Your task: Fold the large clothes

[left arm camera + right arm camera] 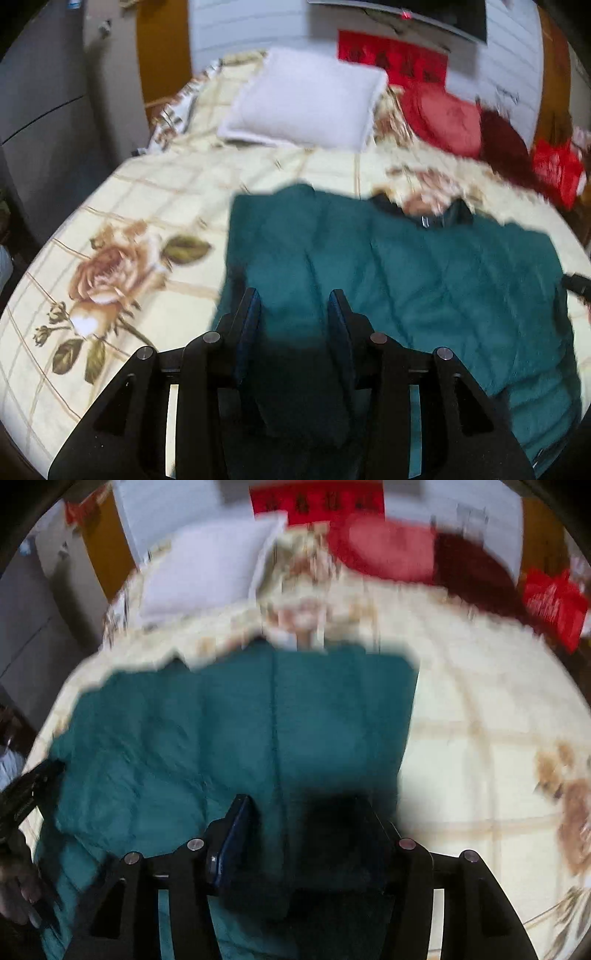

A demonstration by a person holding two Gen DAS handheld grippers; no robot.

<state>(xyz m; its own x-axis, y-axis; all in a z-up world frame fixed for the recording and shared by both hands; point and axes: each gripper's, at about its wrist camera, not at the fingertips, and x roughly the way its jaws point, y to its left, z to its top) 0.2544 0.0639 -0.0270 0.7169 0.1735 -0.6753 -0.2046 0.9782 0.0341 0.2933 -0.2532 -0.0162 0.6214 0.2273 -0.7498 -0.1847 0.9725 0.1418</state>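
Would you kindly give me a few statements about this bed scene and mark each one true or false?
1. The teal garment lies spread on a floral bedsheet. True.
2. The pillow near the headboard is black. False: it is white.
3. Teal fabric sits between the fingers of the left tool. True.
4. The garment is folded into a small square. False: it lies broad across the bed.
5. A red cushion lies beside the pillow. True.
6. The right tool hangs over the bare sheet. False: it is over the teal fabric, some of it between its fingers.
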